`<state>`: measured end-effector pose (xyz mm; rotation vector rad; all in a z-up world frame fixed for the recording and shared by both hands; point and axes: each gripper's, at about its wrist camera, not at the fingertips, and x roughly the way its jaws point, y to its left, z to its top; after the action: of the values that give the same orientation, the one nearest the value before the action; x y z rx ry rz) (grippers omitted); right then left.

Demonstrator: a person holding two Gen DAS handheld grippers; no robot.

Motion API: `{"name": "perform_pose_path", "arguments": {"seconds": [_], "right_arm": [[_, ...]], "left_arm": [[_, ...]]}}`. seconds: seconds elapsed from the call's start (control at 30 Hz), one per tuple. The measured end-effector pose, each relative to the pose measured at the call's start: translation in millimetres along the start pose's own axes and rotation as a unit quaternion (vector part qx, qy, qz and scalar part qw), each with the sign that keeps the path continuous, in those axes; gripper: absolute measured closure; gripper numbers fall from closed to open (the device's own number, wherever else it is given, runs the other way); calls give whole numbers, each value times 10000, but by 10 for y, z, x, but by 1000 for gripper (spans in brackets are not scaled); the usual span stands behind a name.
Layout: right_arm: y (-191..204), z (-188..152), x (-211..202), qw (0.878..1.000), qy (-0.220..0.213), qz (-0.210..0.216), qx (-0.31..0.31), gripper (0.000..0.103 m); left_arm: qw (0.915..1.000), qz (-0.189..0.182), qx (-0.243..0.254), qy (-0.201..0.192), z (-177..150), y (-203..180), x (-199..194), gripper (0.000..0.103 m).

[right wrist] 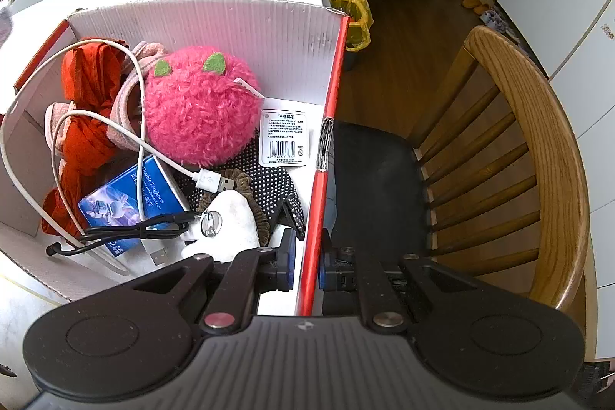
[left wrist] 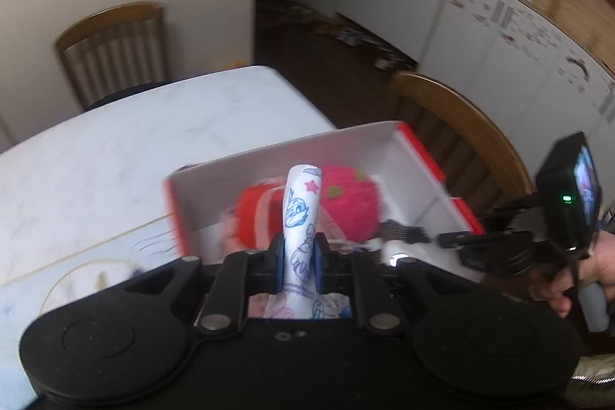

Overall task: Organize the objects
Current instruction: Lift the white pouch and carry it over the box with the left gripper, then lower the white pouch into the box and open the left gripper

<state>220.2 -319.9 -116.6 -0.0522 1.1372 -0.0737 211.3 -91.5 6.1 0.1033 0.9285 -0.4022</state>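
Marble desk (left wrist: 115,141): my right jaws (right wrist: 306,262) clamp the box (right wrist: 326,110) wall steady; left jaws (left wrist: 300,252), pinching a printed packet (left wrist: 301,218), should release low, inside.

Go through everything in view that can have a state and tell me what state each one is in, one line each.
Left gripper: shut on a white printed cloth, held above the box.
Right gripper: shut on the box's red-edged side wall.
Box: open, no lid on top, holding things.
Pink plush toy: lying in the box.
White USB cable: unplugged, looped loosely over the contents.
Black cable: unplugged, bundled.
Wooden chair: unoccupied.
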Motion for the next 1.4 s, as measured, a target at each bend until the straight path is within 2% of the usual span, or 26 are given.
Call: {"name": "perform_pose_path", "arguments": {"seconds": [0.23, 0.47, 0.73, 0.93, 1.03, 1.1, 1.23, 1.4], "right_arm": [[-24, -8, -5, 9999, -39, 94, 55, 92], [-69, -21, -14, 9998, -75, 167, 100, 92], [-96, -48, 4, 9997, -91, 228, 62, 92], [-106, -48, 18, 9996, -99, 274, 30, 92], [-112, -51, 19, 9995, -96, 310, 23, 92], [-117, -47, 21, 9994, -91, 334, 13, 92], [-119, -49, 17, 9993, -94, 360, -26, 91], [-129, -50, 7, 9992, -103, 393, -52, 91]], "left_arm": [[9980, -195, 539, 249, 93, -405, 347, 91], [9939, -157, 904, 619, 44, -590, 745, 89], [9924, -115, 669, 1024, -119, -455, 1078, 89], [9914, -93, 567, 1173, -210, -380, 1182, 80], [9919, -146, 457, 1174, -218, -349, 1181, 79], [9922, -161, 419, 1164, -225, -344, 1176, 75], [9934, -145, 397, 1063, -223, -379, 1136, 47], [9957, -147, 341, 846, -198, -445, 1010, 33]]}}
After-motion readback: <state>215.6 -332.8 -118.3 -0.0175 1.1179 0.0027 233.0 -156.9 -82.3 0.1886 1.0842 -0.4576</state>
